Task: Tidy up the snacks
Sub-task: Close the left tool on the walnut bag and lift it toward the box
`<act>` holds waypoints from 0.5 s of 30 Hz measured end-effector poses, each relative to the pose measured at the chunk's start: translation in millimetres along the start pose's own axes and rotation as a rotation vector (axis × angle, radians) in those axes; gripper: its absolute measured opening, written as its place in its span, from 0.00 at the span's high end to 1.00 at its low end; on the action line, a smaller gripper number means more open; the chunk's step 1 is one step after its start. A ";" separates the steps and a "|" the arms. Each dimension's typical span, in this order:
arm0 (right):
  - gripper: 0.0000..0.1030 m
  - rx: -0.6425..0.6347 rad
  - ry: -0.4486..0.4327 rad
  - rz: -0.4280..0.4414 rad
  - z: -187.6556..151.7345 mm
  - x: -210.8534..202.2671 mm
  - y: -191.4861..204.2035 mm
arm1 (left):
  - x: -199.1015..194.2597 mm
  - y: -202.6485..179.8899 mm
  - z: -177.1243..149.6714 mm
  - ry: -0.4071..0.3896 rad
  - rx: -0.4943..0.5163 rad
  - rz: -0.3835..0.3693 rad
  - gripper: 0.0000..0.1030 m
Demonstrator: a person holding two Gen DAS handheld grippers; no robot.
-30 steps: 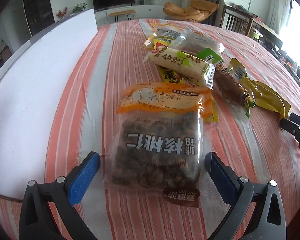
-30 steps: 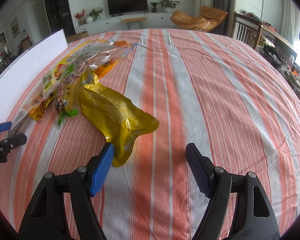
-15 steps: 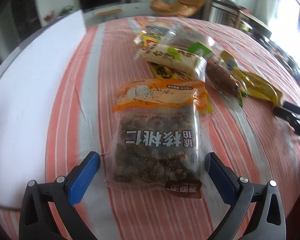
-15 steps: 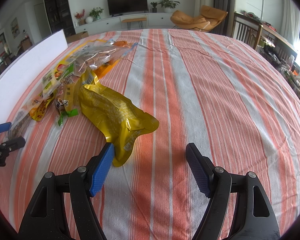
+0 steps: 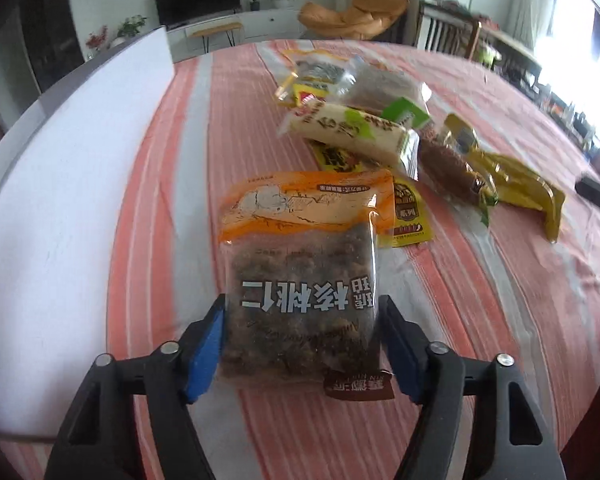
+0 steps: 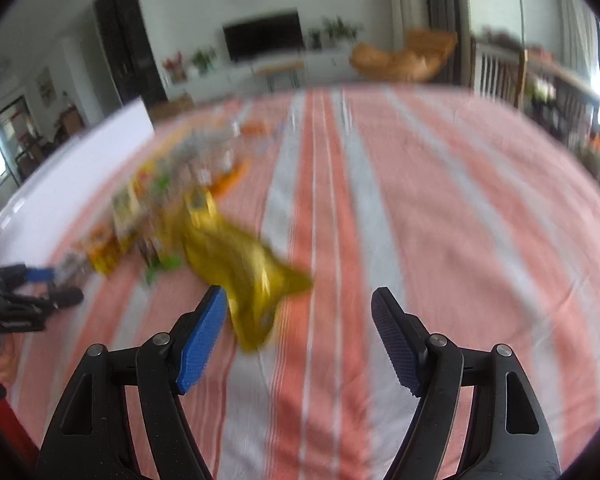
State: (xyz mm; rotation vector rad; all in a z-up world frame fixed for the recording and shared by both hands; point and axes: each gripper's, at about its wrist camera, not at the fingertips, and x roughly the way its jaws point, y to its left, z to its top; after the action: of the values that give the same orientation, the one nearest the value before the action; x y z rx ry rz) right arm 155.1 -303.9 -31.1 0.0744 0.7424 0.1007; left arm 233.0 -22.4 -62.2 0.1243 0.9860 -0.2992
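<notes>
My left tongs, jaws just drawn inward, pinch the near end of the walnut bag, both blue pads against its sides; the bag lies on the striped bench beside the white board. Beyond it lies the snack pile. My right tongs stand spread and empty, just right of the yellow pouch.
</notes>
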 end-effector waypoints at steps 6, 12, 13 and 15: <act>0.25 -0.447 0.349 0.212 56.7 70.6 59.4 | -18.7 11.2 -22.0 -0.024 -0.111 -0.043 0.35; 0.55 -0.521 0.512 0.189 63.8 118.2 74.3 | -47.6 6.7 -47.3 -0.060 -0.113 -0.090 0.35; 0.56 -0.496 0.533 0.182 65.5 118.2 72.2 | -50.5 5.6 -50.9 -0.064 -0.114 -0.094 0.35; 0.57 -0.475 0.561 0.176 61.9 114.3 69.6 | -52.3 5.7 -53.2 -0.068 -0.124 -0.103 0.35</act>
State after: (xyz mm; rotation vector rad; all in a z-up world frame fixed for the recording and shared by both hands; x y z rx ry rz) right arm 276.2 -223.3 -55.1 -0.3560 1.2518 0.4762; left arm 165.1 5.7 -47.9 -0.0493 0.9427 -0.3331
